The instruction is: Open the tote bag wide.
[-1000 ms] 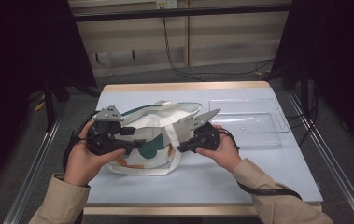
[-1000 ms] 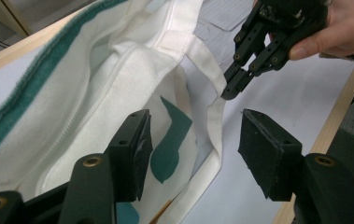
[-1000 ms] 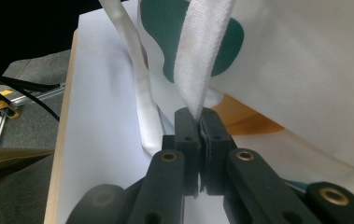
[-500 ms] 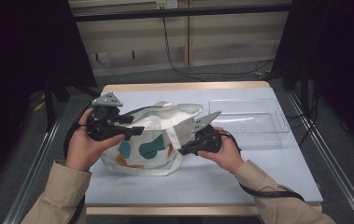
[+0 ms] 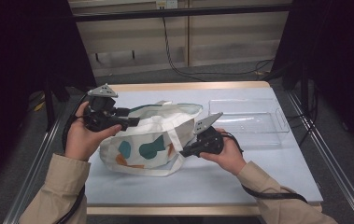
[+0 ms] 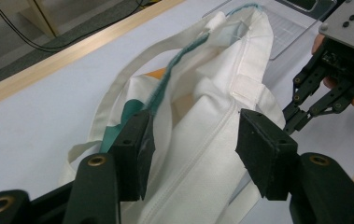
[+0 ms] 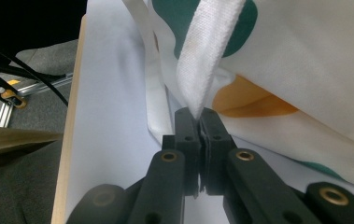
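Right, your right gripper (image 7: 198, 122) has its jaws pinched tight on the white webbing strap (image 7: 207, 51) of the tote bag (image 5: 152, 140). The strap runs up and away from the pads, taut, coarse woven weave.

Your left gripper (image 6: 193, 149) has jaws about half open and they have just been closing a little. The bag's top edge sits between the pads; one pad touches the teal-trimmed rim (image 6: 179, 60), the other stands just clear of the cloth, so no grip there.

The bag lies on the table (image 5: 268, 163) between your two grippers, slumped and creased. Soft off-white canvas, stitched seams, teal and orange blobs printed on its side. A second strap loop (image 6: 118, 88) lies flat beyond the left jaws.

Around you:
- clear plastic tray (image 5: 249, 116), rectangular, rigid, shallow, just past your right gripper and beside the bag's mouth; nothing between it and the bag.
- table top pale blue, smooth, with a light wood edge.
- black cables (image 5: 179, 51) on the floor beyond the far edge, well apart from both tools.
- right gripper also shows in the left gripper view, just beyond the bag (image 6: 305, 102).
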A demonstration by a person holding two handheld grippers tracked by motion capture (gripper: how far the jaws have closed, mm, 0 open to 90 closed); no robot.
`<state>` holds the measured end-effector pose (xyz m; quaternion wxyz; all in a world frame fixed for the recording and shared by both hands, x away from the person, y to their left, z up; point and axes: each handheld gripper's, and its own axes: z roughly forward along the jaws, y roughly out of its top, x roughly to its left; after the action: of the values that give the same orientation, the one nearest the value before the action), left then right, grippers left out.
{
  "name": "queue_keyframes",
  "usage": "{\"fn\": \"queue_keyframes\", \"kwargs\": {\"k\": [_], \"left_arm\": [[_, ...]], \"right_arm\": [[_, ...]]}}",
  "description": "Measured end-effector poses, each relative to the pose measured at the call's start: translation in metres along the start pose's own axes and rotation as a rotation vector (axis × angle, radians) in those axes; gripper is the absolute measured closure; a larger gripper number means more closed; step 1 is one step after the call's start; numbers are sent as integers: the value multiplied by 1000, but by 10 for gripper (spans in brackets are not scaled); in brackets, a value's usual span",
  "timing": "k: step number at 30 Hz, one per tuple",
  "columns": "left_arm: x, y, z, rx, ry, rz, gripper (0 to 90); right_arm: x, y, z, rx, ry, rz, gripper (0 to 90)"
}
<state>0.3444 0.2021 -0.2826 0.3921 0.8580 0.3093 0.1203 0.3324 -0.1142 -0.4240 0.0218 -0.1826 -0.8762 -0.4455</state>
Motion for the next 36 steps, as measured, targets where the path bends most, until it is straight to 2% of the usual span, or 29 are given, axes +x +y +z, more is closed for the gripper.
{"fn": "queue_keyframes", "kwargs": {"k": [1, 2, 5, 8, 11, 16, 20, 24, 28, 31, 32, 36], "left_arm": [[0, 0, 0, -14, 4, -11, 458], [2, 1, 0, 4, 11, 9, 453], [4, 1, 1, -3, 27, 6, 448], [9, 3, 3, 8, 46, 29, 445], [14, 5, 5, 3, 62, 26, 432], [18, 7, 9, 3, 71, 32, 418], [23, 8, 13, 4, 85, 16, 422], [26, 9, 15, 13, 89, 27, 429], [30, 10, 19, 20, 114, 32, 429], [31, 12, 18, 13, 118, 31, 429], [31, 12, 17, -4, 108, 14, 425], [32, 12, 12, 5, 119, 26, 404]], "right_arm": [[1, 0, -1, 3, -1, 0, 873], [1, 0, -1, 2, 2, -5, 873], [2, 0, -2, 4, 10, -8, 873], [2, -1, -2, 9, 14, -7, 874], [2, -3, -3, 6, 16, -5, 874], [1, -6, -5, 6, 19, 4, 875], [2, -8, -6, 15, 26, 4, 877], [2, -10, -7, 15, 26, 2, 878], [3, -14, -8, 30, 35, -1, 882], [2, -17, -11, 35, 29, -9, 882], [3, -18, -11, 33, 30, 0, 882], [2, -18, -13, 29, 28, 7, 881]]}}
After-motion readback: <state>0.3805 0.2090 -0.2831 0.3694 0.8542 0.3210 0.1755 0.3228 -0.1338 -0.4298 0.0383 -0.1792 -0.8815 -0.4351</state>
